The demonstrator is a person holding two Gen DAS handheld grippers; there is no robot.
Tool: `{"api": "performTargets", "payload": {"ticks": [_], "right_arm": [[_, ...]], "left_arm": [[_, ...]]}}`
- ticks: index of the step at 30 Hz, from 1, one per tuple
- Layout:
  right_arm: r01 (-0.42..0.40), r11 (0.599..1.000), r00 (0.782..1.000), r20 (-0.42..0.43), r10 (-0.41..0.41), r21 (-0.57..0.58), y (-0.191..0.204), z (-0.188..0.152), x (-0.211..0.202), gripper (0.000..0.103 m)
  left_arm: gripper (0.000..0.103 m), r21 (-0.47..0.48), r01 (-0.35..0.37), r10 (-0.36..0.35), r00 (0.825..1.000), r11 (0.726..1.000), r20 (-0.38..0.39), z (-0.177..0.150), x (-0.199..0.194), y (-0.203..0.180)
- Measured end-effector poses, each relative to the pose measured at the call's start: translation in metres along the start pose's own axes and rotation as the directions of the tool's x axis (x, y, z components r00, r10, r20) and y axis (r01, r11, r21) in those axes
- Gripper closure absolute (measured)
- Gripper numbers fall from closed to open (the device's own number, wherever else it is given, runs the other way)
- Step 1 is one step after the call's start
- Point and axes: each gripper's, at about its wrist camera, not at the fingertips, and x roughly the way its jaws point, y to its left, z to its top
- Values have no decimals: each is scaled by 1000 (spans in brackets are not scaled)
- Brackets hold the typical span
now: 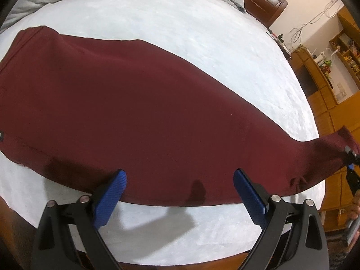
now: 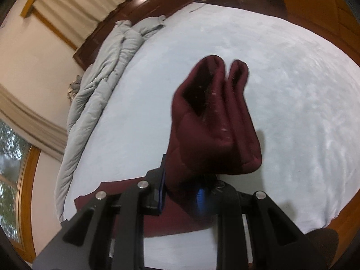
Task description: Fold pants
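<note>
A: Why are the pants (image 1: 139,112) stretched across the bed (image 1: 180,33) like that?

B: Laid flat with the legs already doubled onto each other, I'd judge, so the next fold can go end over end. The waistband lies far left, the cuffs off to the right.

A: And the cuff end hanging in the air?

B: The right gripper (image 2: 182,193) has pinched it, fingers nearly closed on the fabric, lifting it clear of the bed, probably to carry it toward the waist.

A: The left gripper (image 1: 180,189)?

B: Spread wide, holding nothing, hovering over the near edge of the pants.

A: What does each view add?

B: The left wrist view shows the whole garment; the right wrist view shows both cuff openings (image 2: 213,90) drooping forward past the fingers, plus the crumpled duvet (image 2: 101,78).
</note>
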Motion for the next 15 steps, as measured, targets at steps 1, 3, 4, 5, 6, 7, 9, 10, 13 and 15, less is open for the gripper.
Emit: {"api": "performTargets", "payload": {"ticks": [1, 3, 4, 5, 6, 7, 9, 10, 13, 15], "right_arm": [[-3, 1000, 1000, -2, 3, -22, 10, -1, 1, 82], [-6, 998, 1000, -5, 6, -59, 27, -2, 5, 82], [-14, 997, 1000, -11, 13, -78, 38, -3, 7, 82], [-19, 996, 1000, -15, 18, -91, 46, -5, 10, 82], [-21, 994, 1000, -19, 19, -106, 54, -7, 13, 82], [-17, 991, 1000, -25, 14, -130, 65, -9, 18, 82], [-12, 986, 999, -38, 6, -164, 80, -14, 28, 82], [-15, 984, 999, -50, 6, -176, 87, -17, 35, 82], [-19, 975, 996, -85, 0, -223, 108, -30, 54, 82], [-21, 967, 994, -107, -6, -255, 121, -39, 65, 82]], "left_arm": [[7, -2, 3, -3, 1000, 1000, 1, 2, 1, 0], [7, -7, 10, -10, 1000, 1000, 3, -4, -4, 4], [7, -8, 14, -14, 1000, 1000, 4, -5, -5, 5], [7, -9, 19, -19, 1000, 1000, 5, -6, -6, 7], [7, -13, 24, -24, 1000, 1000, 7, -6, -6, 8], [7, -15, 26, -26, 1000, 1000, 9, -5, -7, 8], [7, -18, 36, -36, 999, 999, 11, -6, -9, 9], [7, -19, 41, -40, 999, 999, 12, -5, -10, 10], [7, -29, 50, -49, 999, 998, 19, -5, -14, 13], [7, -40, 56, -55, 998, 998, 25, -5, -18, 16]]}}
